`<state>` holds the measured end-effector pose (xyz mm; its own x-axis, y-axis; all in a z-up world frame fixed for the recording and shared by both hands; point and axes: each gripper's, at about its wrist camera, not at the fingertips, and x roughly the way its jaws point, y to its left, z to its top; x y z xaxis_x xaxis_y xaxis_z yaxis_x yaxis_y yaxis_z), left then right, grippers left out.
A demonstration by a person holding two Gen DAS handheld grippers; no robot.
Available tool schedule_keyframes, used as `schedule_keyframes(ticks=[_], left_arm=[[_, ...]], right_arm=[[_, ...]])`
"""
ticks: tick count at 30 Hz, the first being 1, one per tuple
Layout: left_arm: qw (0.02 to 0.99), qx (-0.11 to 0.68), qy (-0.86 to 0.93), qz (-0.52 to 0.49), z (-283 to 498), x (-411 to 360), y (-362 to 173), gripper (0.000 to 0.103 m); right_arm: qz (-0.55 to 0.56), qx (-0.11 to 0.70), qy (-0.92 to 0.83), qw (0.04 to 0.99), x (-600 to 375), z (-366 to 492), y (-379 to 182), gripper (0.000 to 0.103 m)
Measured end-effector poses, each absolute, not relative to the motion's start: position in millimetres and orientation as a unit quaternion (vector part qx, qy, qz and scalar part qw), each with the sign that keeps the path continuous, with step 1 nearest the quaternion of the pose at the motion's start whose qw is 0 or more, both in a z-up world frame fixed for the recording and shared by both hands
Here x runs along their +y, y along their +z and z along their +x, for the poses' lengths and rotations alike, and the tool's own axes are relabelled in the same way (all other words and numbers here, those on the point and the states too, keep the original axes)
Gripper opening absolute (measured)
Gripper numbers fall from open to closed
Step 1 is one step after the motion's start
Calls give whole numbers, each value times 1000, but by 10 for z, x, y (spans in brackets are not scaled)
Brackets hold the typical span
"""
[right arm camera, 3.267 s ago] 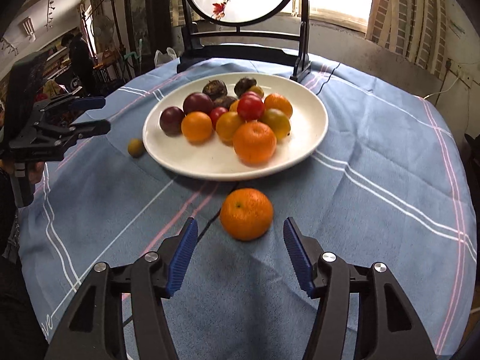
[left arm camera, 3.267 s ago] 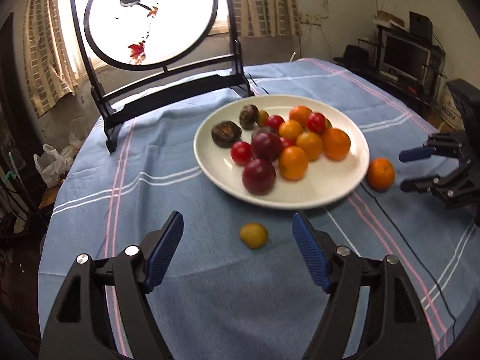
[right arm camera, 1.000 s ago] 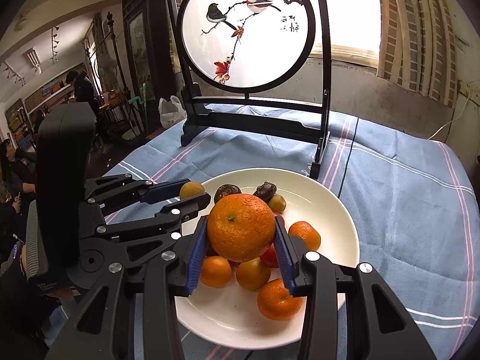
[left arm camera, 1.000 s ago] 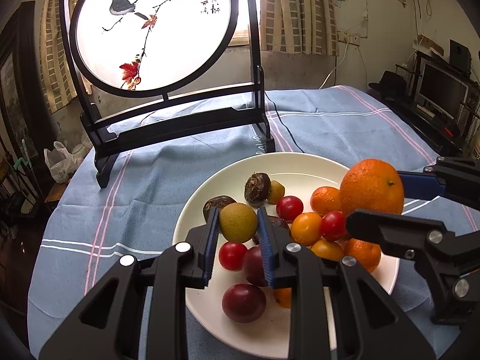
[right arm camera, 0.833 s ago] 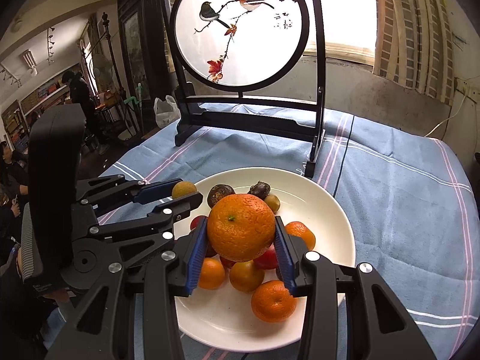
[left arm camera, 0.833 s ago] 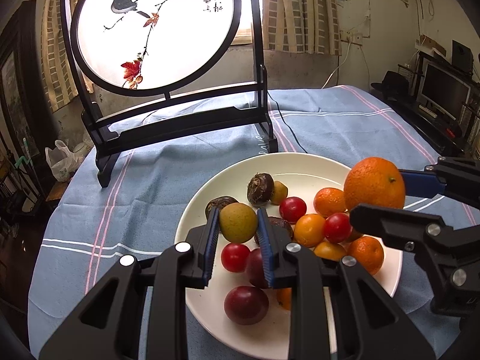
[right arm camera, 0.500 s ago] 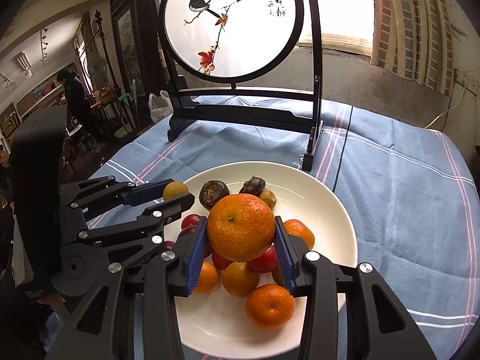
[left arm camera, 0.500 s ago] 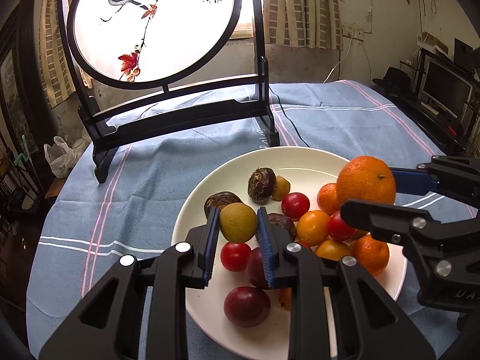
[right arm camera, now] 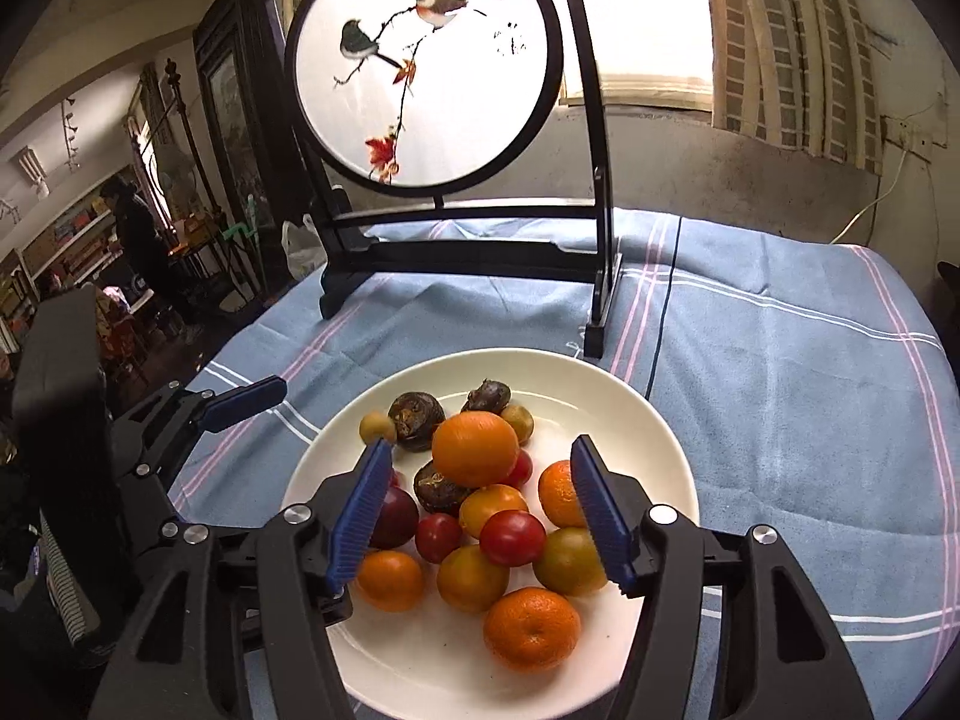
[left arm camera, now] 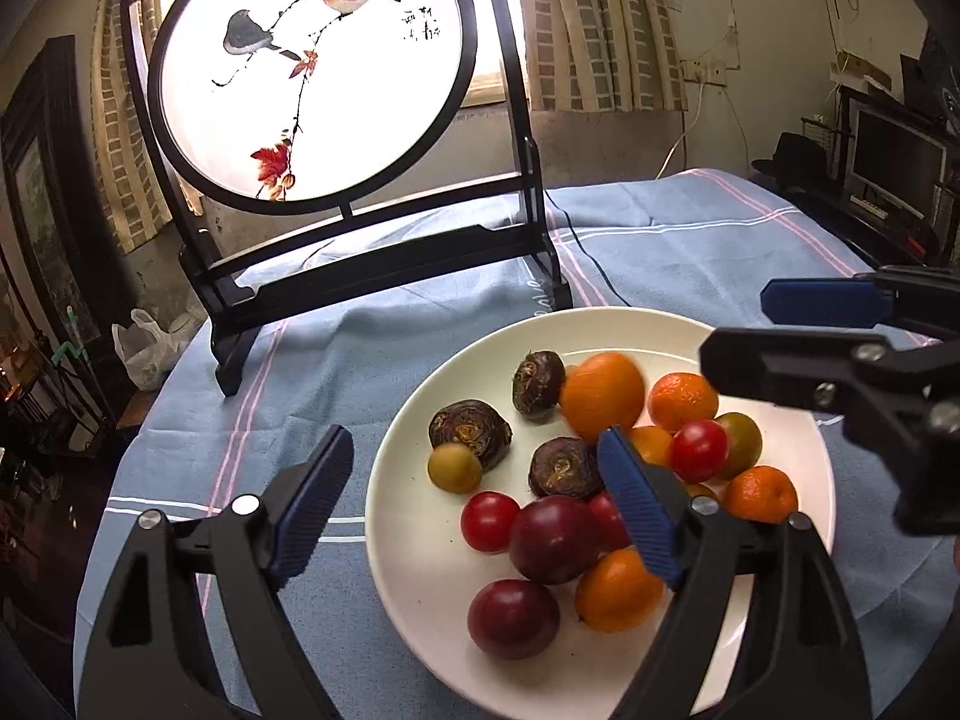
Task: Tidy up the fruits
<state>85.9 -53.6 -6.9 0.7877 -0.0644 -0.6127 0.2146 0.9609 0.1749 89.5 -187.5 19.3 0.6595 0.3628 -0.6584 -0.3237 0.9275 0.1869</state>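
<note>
Fruits sit piled on the white plate [right arm camera: 660, 420] in front of you, on the bench under its blue striped cloth [right arm camera: 780, 360]. Your right gripper [right arm camera: 480, 510] hangs over the pile with its jaws just having been opening; they now stand apart, and the big orange [right arm camera: 475, 449] lies between them on top of the heap, free of both blue pads (a gap shows on each side). In the left wrist view that same orange [left arm camera: 603, 395] looks a little blurred, beside a dark brown wrinkled fruit [left arm camera: 538, 377].

Your left gripper [left arm camera: 474, 504] has likewise just been opening its jaws, and they stand wide with nothing held. The small yellow-green fruit [left arm camera: 454, 467] rests on the plate [left arm camera: 408, 570] between them, near the plate's left edge, touching a second brown fruit [left arm camera: 470, 425]. A third brown one [left arm camera: 564, 468] lies just beside your left gripper's right pad.

Round about these lie red cherry tomatoes [left arm camera: 489, 521], two dark plums [left arm camera: 513, 618], and several small oranges [right arm camera: 531, 629] toward the near and right side of the plate.

Behind the plate stands a round painted screen [left arm camera: 309, 72] with birds on a branch, in its black frame, upright on the cloth.
</note>
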Motion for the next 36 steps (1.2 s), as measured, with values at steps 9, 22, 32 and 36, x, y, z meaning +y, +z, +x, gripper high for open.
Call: schedule_keyframes(ticks=[9, 22, 32, 36], left_arm=[[958, 265, -53, 100, 458, -391, 254, 98], [973, 222, -38, 48, 167, -232, 386, 98], [969, 236, -53, 57, 207, -287, 296, 98], [963, 256, -74, 42, 221, -283, 239, 98]], right_arm=[[30, 289, 155, 944, -2076, 205, 438, 85], [65, 257, 152, 952, -2102, -129, 355, 87], [62, 273, 153, 948, -2079, -85, 249, 87], [58, 272, 158, 948, -2047, -92, 244, 87]])
